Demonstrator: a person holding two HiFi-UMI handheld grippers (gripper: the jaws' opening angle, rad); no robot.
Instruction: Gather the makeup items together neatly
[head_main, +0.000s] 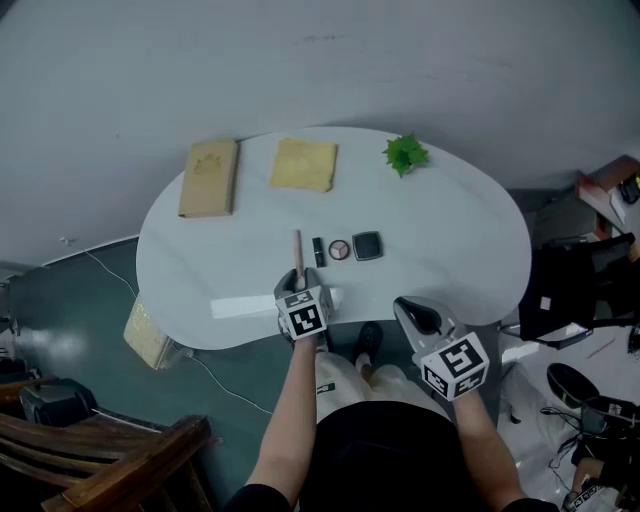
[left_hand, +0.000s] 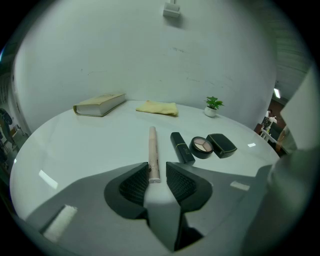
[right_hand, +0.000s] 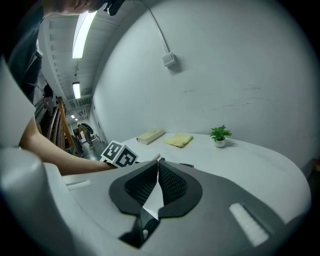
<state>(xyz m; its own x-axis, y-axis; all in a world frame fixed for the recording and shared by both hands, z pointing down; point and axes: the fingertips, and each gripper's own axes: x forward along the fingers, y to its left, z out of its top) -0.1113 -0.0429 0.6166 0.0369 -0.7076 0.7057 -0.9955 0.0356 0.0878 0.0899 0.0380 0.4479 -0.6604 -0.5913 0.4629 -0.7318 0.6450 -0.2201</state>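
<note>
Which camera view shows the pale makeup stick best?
The left gripper view: the pale makeup stick lies close, full-length, its near end inside the left claw. The head view shows it small; the right gripper view hides nearly all of it behind the right claw.

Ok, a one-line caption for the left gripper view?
Left gripper straddles a beige makeup stick lying beside lipstick, eyeshadow and a black compact.

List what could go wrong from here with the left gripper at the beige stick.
1. The left gripper straddles only the near end of the beige stick, and a gap shows at one pad. Closing there may roll or pivot the stick.
2. The lipstick lies close beside the stick, so a swing could knock it into the round compact.
3. The right gripper is shut and off to the side, so it probably can't steady anything.
</note>
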